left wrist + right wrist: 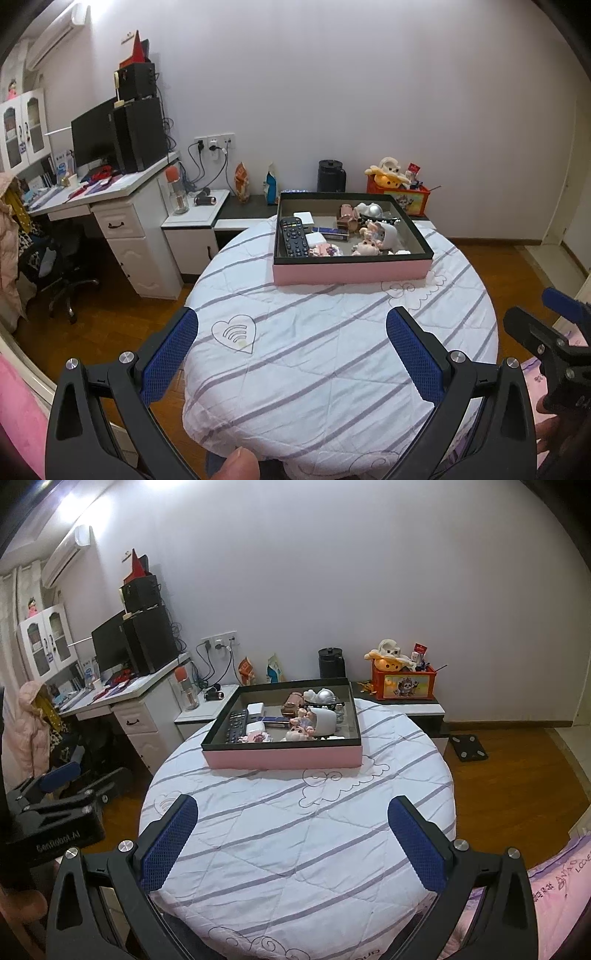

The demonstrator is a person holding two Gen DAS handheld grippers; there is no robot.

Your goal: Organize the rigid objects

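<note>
A pink box [351, 271] with a dark rim sits at the far side of a round table [314, 354] covered in a striped white cloth. Inside lie a black remote [293, 236], small white boxes, a brown case, dolls [365, 247] and a white cup. The box shows in the right wrist view [284, 757] too, with the remote [236, 725] at its left. My left gripper [291, 328] is open and empty over the near table. My right gripper [291, 816] is open and empty, also short of the box. It appears at the right edge of the left view [554, 332].
A white desk [122, 192] with a monitor and speakers stands at left, with an office chair [62, 266] below. A low cabinet behind the table holds a black kettle [331, 175] and an orange toy box [399, 194]. A scale [467, 747] lies on the wooden floor at right.
</note>
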